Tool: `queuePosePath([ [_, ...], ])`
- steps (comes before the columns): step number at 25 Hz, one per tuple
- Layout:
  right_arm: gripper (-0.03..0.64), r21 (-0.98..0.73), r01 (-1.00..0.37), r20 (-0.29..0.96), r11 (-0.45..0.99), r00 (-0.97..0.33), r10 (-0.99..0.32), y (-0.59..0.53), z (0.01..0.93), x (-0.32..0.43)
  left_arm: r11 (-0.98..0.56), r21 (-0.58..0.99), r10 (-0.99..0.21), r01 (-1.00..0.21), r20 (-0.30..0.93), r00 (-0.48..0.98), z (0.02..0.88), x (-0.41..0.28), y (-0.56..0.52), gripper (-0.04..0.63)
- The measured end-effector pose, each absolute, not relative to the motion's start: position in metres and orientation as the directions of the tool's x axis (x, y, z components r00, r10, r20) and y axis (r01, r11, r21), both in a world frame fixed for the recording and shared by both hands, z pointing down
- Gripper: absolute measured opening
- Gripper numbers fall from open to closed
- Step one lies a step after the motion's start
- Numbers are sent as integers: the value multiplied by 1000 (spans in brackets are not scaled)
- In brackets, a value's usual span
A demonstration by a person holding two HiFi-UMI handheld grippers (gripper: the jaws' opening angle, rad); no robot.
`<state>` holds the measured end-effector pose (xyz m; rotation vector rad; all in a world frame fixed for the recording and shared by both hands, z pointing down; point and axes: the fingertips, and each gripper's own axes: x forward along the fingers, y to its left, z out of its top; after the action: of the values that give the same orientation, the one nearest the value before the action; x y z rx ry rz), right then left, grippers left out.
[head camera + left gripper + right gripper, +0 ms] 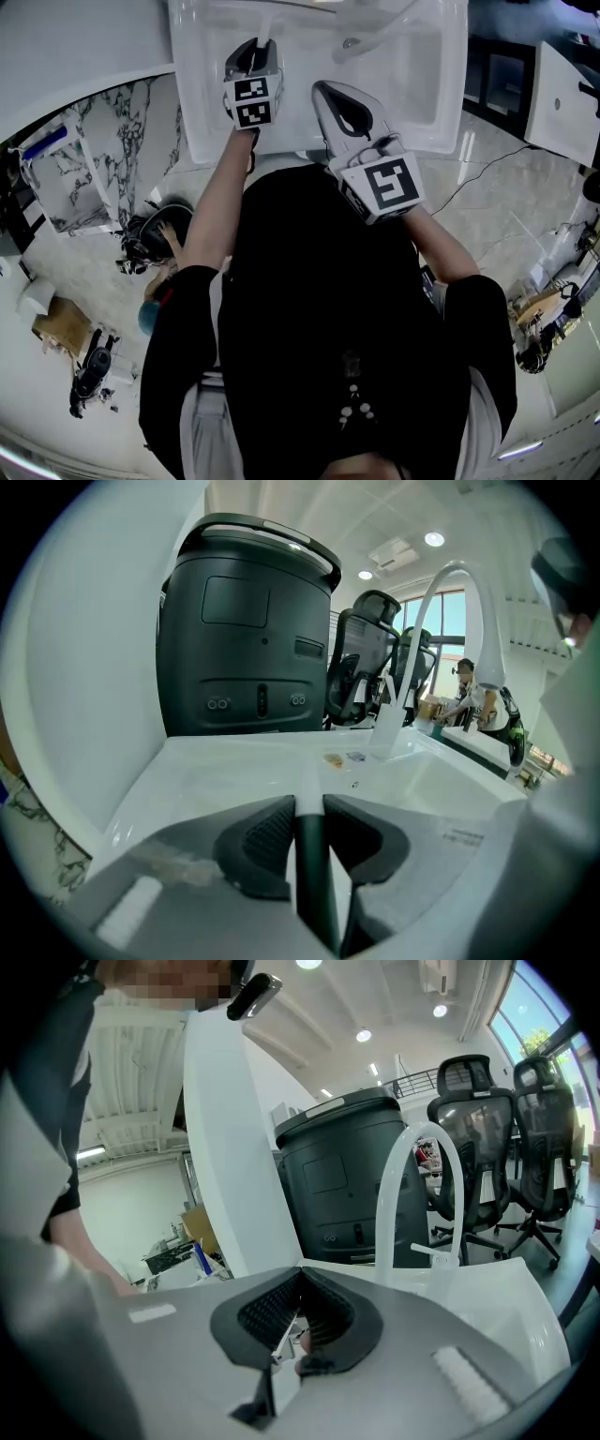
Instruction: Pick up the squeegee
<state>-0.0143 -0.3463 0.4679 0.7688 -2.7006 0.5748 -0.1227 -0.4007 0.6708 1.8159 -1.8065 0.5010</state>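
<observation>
Between left gripper (307, 806) jaws — slim squeegee handle (312, 874), dark below, white above.

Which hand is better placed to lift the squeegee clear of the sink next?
Left. The left tool is clamped on the squeegee handle over the sink. The right tool sits beside it, shut and empty.

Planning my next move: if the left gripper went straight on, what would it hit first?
Probably the white sink deck, short of the bin; the squeegee it holds would touch first. Depth unclear.
</observation>
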Motion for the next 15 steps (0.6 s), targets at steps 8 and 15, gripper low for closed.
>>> queuePosePath([
  [8, 2, -296, -594, 358, 748, -795, -490, -326, 464, -25, 24, 114, -845, -993, 533, 41, 629, -137, -375, 104],
  [15, 2, -278, -635, 356, 721, -765, -537, -295, 463, -26, 16, 100, -878, -995, 478, 34, 591, -146, -345, 104],
])
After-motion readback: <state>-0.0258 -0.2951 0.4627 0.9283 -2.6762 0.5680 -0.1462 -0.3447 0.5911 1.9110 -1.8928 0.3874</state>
